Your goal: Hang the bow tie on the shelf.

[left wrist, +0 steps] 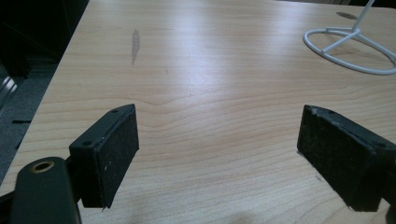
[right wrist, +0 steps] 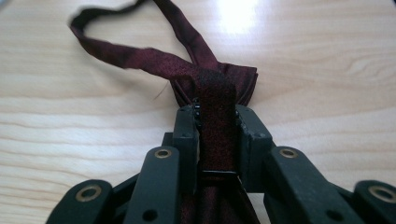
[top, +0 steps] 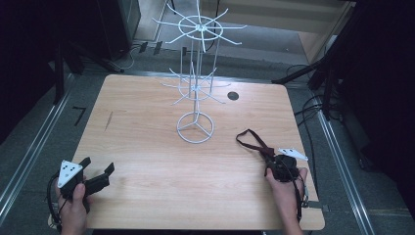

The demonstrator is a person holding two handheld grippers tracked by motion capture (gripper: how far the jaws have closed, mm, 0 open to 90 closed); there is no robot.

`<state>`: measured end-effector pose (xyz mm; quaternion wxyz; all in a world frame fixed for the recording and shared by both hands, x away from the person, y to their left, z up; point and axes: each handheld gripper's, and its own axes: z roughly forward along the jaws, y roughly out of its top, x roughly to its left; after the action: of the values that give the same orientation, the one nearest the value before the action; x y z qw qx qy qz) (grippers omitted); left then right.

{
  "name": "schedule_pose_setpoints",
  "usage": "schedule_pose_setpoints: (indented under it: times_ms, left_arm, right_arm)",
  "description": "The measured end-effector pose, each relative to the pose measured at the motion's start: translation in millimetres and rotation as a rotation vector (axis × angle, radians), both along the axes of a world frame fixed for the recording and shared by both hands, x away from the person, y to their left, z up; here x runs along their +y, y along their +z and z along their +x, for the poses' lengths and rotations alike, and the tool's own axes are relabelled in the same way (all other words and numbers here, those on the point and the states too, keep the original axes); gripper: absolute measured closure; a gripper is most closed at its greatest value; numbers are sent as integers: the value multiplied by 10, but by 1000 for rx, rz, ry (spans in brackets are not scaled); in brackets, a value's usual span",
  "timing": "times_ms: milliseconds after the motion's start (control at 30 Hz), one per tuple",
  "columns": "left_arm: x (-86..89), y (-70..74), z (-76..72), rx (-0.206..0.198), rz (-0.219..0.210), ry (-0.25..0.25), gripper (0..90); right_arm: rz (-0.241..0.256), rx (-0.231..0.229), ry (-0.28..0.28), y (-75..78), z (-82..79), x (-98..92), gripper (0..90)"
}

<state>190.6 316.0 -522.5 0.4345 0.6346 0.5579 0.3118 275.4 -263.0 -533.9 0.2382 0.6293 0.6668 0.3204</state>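
My right gripper (right wrist: 215, 126) has its jaws pinched nearly together on the centre band of a dark red bow tie (right wrist: 212, 81), the knot squeezed between the pads while the bow's pleated wings spread just beyond the tips. From the knot the strap (top: 250, 140) runs out toward eleven o'clock in the high view, looping flat on the table (top: 147, 137) and ending short of the white wire rack (top: 195, 88). The tie sits at about four o'clock on the tabletop, near the right edge, with my right hand (top: 286, 183) behind it. I judge it light and entirely limp: satin-like cloth that will sag and swing, and may slide under the pads if I hold the strap alone, so the stiff, thick knot is the sound place to grip, as I have it now. The strap's loop is what I would expect to drape over one of the rack's thin arms, though whether there is a clasp on it I cannot make out; the far end is blurred. My left gripper (left wrist: 219, 140) waits at roughly eight o'clock, near the table's front left corner, jaws spread wide with nothing but bare wood between them. The rack stands at twelve o'clock from centre, its ring base (left wrist: 350, 49) well apart from both grippers.
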Motion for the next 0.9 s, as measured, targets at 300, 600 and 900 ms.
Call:
schedule_pose_setpoints:
  times_ms: [300,600,900]
  left_arm:
    - [-2,0,0,0,-1,0,136]
    - [1,0,-1,-1,-2,0,136]
    - [2,-2,4,0,-5,-3,137]
  right_arm:
    - [47,-171,50,384,-88,146,739]
    - [78,-279,98,690,-111,322,738]
    - [109,-353,126,944,-81,470,739]
